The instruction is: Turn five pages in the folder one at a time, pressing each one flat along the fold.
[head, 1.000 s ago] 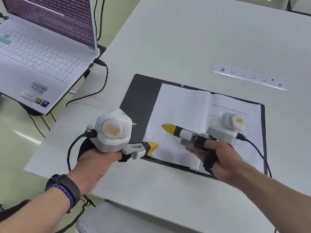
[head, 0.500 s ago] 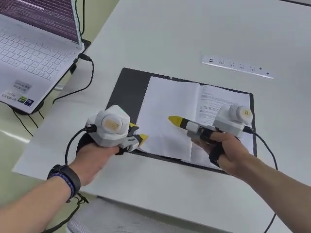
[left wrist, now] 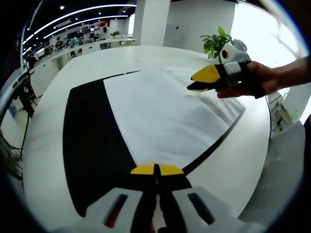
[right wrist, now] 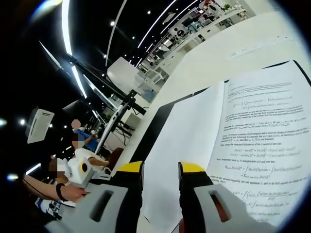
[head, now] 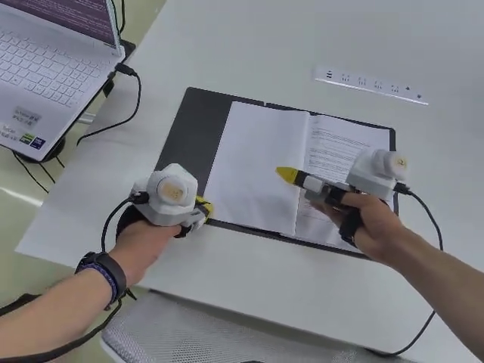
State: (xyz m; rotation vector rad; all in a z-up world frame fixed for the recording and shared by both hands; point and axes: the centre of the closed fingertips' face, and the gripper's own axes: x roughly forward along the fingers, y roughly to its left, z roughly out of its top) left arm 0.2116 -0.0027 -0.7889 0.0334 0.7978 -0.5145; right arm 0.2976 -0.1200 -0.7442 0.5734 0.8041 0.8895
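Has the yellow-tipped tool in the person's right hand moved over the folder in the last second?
Yes. Against the fold of the folder, the right gripper has slid right across the blank left page; its tip is now close beside the fold.

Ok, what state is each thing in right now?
Folder: open, lying flat.
Blank page: flat, left of the fold.
Left gripper: shut, empty, at folder's near edge.
Right gripper: open, over blank page by fold.
Laptop: open, screen lit.
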